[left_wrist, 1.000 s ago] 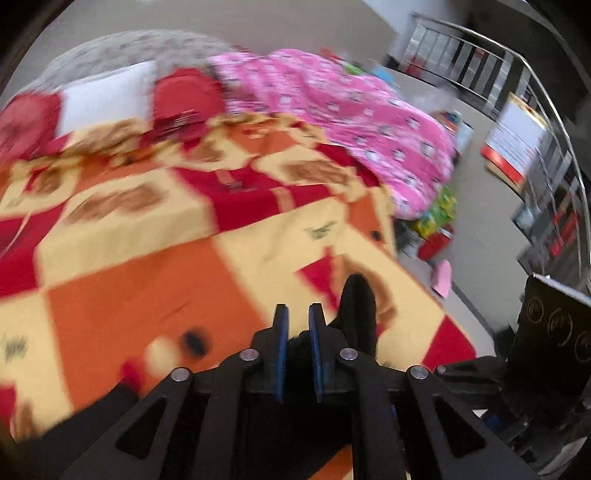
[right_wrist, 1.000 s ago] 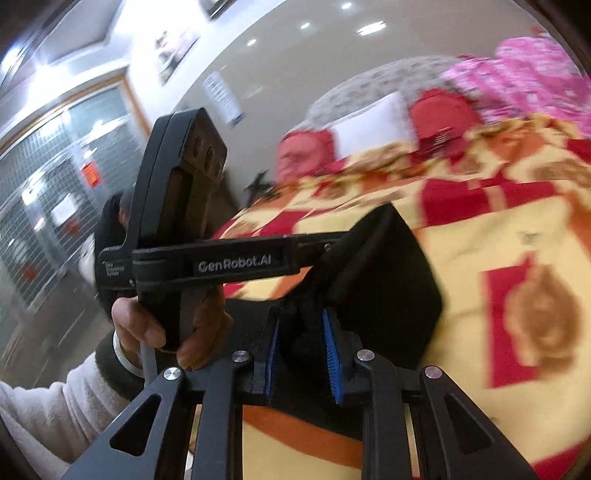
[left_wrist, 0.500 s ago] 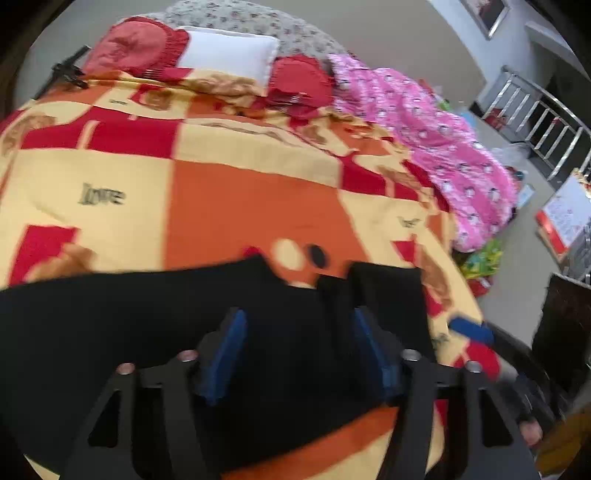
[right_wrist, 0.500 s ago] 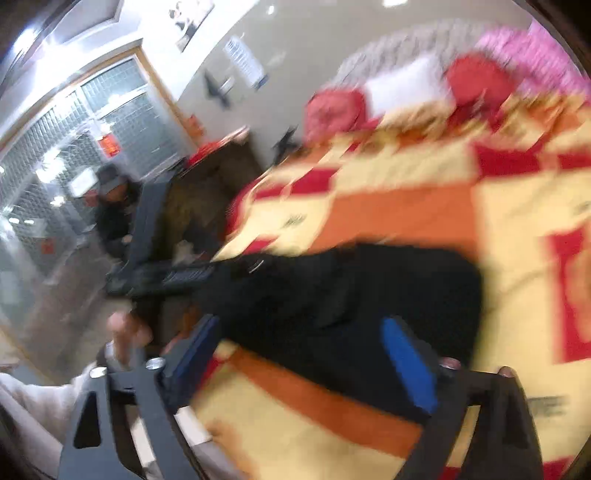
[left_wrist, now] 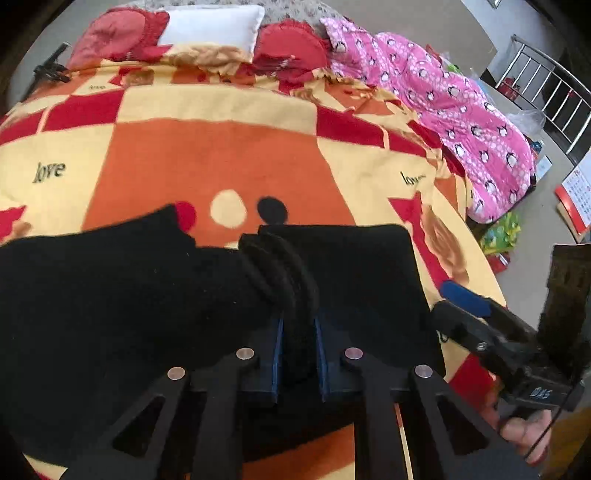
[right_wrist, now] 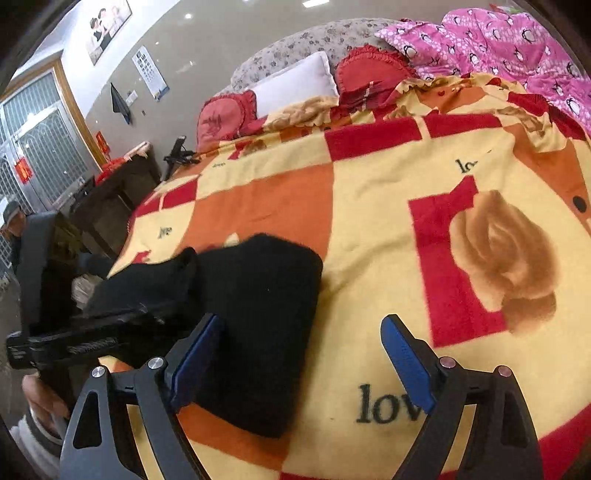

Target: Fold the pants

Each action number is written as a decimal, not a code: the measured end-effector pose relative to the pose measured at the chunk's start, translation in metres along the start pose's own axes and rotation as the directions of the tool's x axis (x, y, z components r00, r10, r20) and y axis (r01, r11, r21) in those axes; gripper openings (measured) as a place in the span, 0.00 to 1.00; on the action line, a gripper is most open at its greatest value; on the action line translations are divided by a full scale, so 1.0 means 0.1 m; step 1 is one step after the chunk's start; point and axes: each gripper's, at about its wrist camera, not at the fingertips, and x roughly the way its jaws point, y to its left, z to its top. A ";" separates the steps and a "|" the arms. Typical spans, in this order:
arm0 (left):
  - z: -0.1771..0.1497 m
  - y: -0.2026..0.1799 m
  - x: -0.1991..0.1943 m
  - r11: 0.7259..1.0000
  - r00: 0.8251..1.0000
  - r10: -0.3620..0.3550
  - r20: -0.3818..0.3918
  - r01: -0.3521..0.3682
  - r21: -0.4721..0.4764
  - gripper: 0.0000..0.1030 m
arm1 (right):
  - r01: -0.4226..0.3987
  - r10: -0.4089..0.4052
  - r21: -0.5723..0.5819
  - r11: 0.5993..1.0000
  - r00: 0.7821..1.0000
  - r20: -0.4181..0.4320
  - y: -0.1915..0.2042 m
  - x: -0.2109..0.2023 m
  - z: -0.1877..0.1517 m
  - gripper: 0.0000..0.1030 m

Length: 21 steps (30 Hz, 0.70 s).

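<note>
Black pants (left_wrist: pixel 122 295) lie across the near part of an orange, yellow and red blanket (left_wrist: pixel 221 147) on a bed. My left gripper (left_wrist: pixel 298 354) is shut on a bunched ridge of the pants fabric near their middle. The right end of the pants lies folded flat (right_wrist: pixel 258 314). My right gripper (right_wrist: pixel 303 354) is open and empty, low over the blanket at the right edge of the folded pants; its blue pad shows in the left wrist view (left_wrist: pixel 461 295). The left gripper's body shows in the right wrist view (right_wrist: pixel 85 339).
Red cushions (left_wrist: pixel 291 51) and a white pillow (left_wrist: pixel 210 26) lie at the bed's head. A pink quilt (left_wrist: pixel 461 110) hangs over the right side. A metal railing (left_wrist: pixel 546 85) and floor clutter stand to the right. A dark table (right_wrist: pixel 110 192) stands left of the bed.
Both grippers set the pants down and opened. My left gripper has since shut on a ridge of fabric. My right gripper stays open and has shifted right, off the pants.
</note>
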 end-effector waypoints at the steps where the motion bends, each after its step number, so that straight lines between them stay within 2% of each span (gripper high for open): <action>1: 0.01 0.00 -0.04 1.000 1.000 -0.003 0.010 0.003 0.012 0.11 | 0.004 -0.004 -0.003 1.000 1.000 0.008 0.00 -0.07 0.00 0.86; 4: 0.03 0.11 -0.33 1.000 0.997 -0.023 0.069 0.022 0.015 0.11 | -0.012 0.012 -0.025 1.000 0.999 0.039 0.08 -0.22 0.06 0.86; 7: -0.02 0.29 -0.60 1.000 0.994 0.003 0.112 -0.003 0.003 0.11 | -0.033 0.036 -0.055 0.998 0.998 0.053 0.21 -0.30 0.09 0.86; 10: -0.13 0.48 -0.61 0.995 0.991 0.094 0.099 -0.092 -0.024 0.11 | -0.064 0.068 -0.085 0.994 0.996 0.052 0.36 -0.24 0.14 0.86; 12: -0.20 0.54 -0.53 0.991 0.989 0.129 0.078 -0.125 -0.046 0.11 | -0.063 0.068 -0.115 0.991 0.997 0.042 0.48 -0.14 0.17 0.84; 13: -0.22 0.58 -0.48 0.990 0.989 0.130 0.067 -0.126 -0.059 0.12 | -0.058 0.062 -0.138 0.989 0.998 0.027 0.56 -0.06 0.18 0.81; 15: -0.25 0.59 -0.41 0.989 0.988 0.136 0.067 -0.131 -0.072 0.12 | -0.064 0.061 -0.183 0.981 0.998 -0.021 0.70 0.14 0.19 0.50; 16: -0.26 0.58 -0.41 0.988 0.987 0.143 0.076 -0.138 -0.069 0.13 | -0.057 0.048 -0.200 0.978 0.998 -0.051 0.75 0.26 0.18 0.43; 17: -0.26 0.54 -0.39 0.987 0.984 0.156 0.085 -0.152 -0.056 0.13 | -0.046 0.032 -0.212 0.976 0.997 -0.068 0.77 0.33 0.16 0.40; 19: -0.29 0.51 -0.39 0.986 0.982 0.165 0.094 -0.162 -0.045 0.15 | -0.001 -0.021 -0.250 0.968 0.996 -0.082 0.81 0.52 0.11 0.40; 21: -0.32 0.51 -0.37 0.988 0.985 0.148 0.087 -0.143 -0.058 0.16 | 0.004 -0.022 -0.250 0.968 0.997 -0.073 0.81 0.59 0.11 0.40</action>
